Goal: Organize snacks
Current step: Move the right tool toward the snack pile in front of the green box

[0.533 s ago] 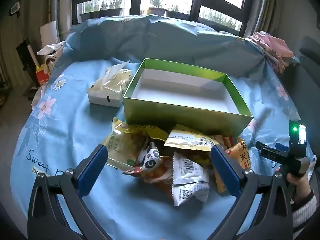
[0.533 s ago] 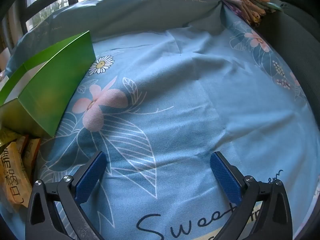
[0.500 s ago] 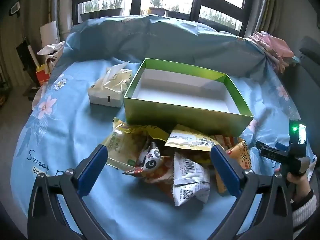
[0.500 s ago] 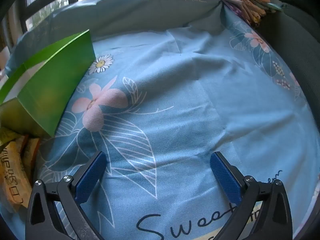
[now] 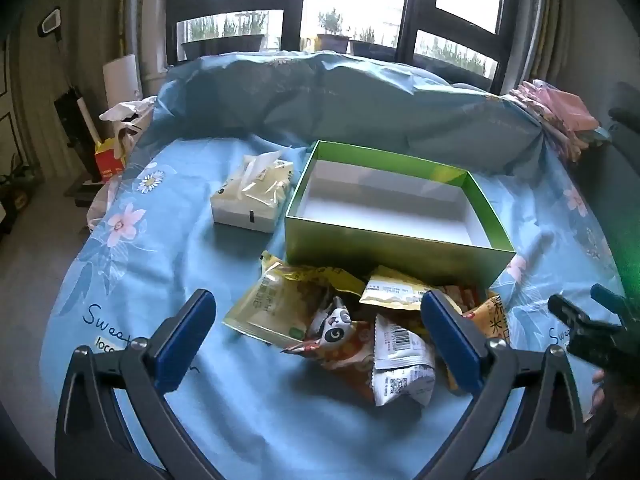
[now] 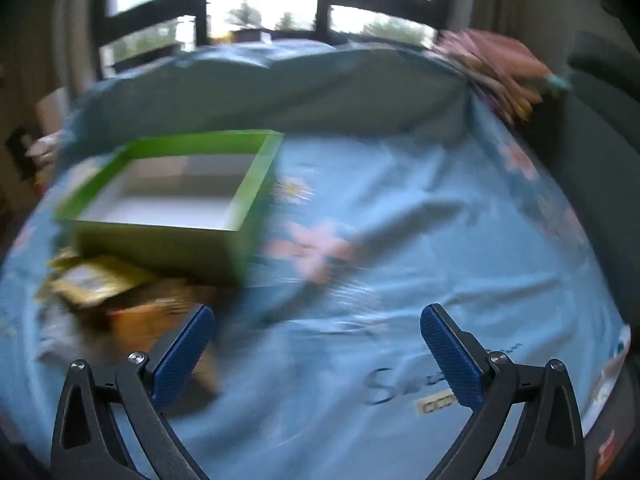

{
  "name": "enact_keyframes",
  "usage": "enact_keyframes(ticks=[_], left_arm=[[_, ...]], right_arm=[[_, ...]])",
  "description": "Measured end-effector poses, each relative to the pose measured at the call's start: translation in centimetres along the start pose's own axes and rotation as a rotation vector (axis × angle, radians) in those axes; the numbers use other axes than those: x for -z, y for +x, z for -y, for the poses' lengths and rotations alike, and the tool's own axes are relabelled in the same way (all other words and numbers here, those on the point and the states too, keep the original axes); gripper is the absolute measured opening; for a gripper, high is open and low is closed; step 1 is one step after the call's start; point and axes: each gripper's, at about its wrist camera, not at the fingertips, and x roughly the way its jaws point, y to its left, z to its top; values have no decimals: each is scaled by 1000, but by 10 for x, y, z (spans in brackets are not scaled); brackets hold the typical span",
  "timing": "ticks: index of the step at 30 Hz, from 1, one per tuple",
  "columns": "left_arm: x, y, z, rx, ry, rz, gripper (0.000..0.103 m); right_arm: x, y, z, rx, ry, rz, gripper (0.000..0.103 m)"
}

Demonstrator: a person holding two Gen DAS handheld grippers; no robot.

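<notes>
My left gripper [image 5: 318, 330] has its fingers spread wide with nothing between them, hovering over the snack packets [image 5: 344, 320] heaped on the bed [image 5: 160, 280] against the near wall of the green box [image 5: 392, 248]. My right gripper [image 6: 318, 350] is equally wide and empty, over bare sheet. The box holds nothing, so by my reading no snack is sorted yet. The left view alone shows the tissue pack [image 5: 252, 200] beside the box; the right view is blurred, its packets mere smears.
</notes>
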Motion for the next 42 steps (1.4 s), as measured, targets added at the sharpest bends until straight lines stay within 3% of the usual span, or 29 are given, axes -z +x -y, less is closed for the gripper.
enact_keyframes(ticks=[9,21,42], left_arm=[[1,-4,-8,0,-7,-10,103],[4,-1,-21,-23,-18,-35,103],[4,7,-16,-16,-4,-55,103]], right_arm=[[6,-28,-62,-150,-46,-10,103],[13,-30,-85,-173,-41,-8,103],[9,-27,-92,-184,-63,4,103]])
